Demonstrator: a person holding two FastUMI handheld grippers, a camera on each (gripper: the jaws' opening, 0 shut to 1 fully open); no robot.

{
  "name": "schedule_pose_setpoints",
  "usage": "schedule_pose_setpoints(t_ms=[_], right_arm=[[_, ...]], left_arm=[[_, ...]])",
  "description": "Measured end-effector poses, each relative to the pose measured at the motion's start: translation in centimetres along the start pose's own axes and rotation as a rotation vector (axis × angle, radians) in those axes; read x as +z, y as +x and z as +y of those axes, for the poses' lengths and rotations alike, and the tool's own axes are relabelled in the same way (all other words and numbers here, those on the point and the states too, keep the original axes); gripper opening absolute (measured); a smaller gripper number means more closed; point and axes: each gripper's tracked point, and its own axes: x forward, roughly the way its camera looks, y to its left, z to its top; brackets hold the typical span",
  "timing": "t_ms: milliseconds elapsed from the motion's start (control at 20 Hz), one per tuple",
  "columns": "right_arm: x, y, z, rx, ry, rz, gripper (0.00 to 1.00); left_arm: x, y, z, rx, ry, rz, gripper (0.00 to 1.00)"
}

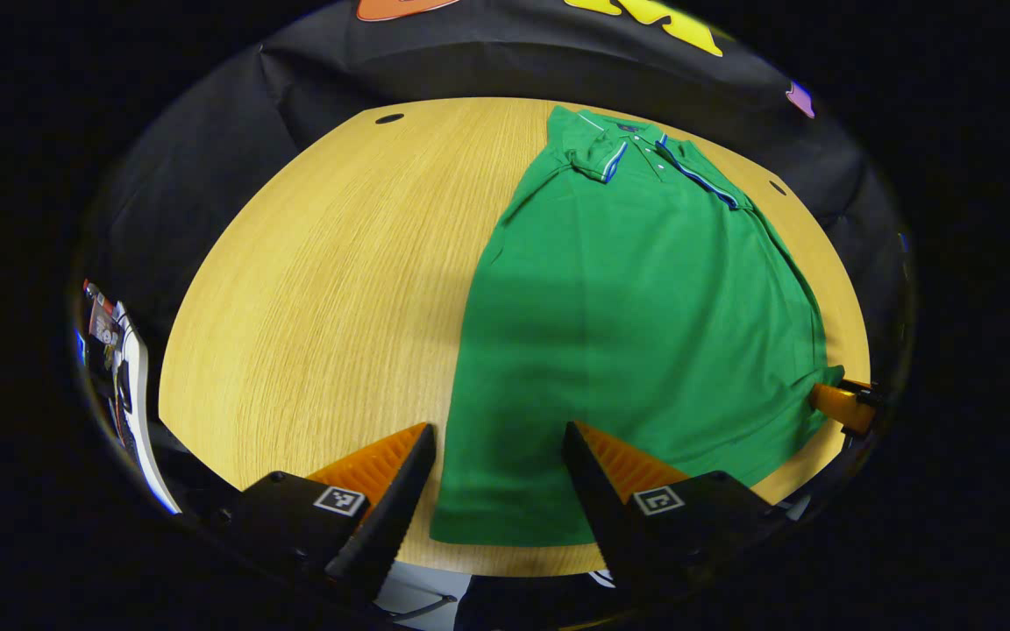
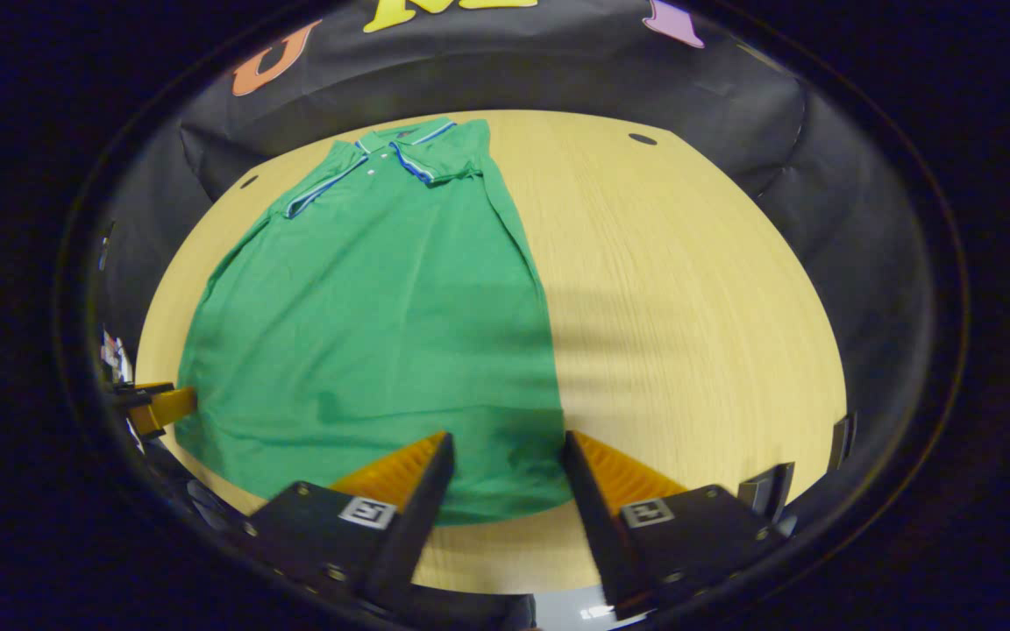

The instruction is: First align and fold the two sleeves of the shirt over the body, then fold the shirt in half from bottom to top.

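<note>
Green cotton polo shirt flat on round wooden tabletop, sleeves folded in. Left gripper and right gripper wide, empty, over hem corners — I'd pinch both corners evenly, lift hem straight to collar.

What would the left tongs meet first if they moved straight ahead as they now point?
Probably the bottom hem of the green polo shirt, which lies between the open left tongs; height above the wooden table is unclear.

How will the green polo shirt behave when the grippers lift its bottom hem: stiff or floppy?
The green polo shirt lies flat on the wooden table with soft wrinkles, so it will probably droop between the grip points. The fabric looks thin, so likely light. The folded sleeves may slip open if lifted fast.
</note>
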Motion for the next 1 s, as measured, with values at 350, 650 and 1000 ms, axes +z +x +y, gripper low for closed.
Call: schedule_pose_setpoints(t_ms=[350, 650, 1000], right_arm=[[0.5, 0.2, 2.0, 0.032, -0.020, -0.032, 0.01], [0.9, 0.2, 1.9, 0.078, 0.085, -0.036, 0.01], [4.1, -1.1, 1.8, 0.093, 0.090, -0.120, 0.00]], left_arm=[[0.9, 0.6, -1.1, -0.010, -0.002, -0.044, 0.04], [1.1, 0.2, -1.5, -0.064, -0.058, -0.033, 0.03], [4.7, -0.6, -2.7, -0.109, -0.107, -0.090, 0.03]])
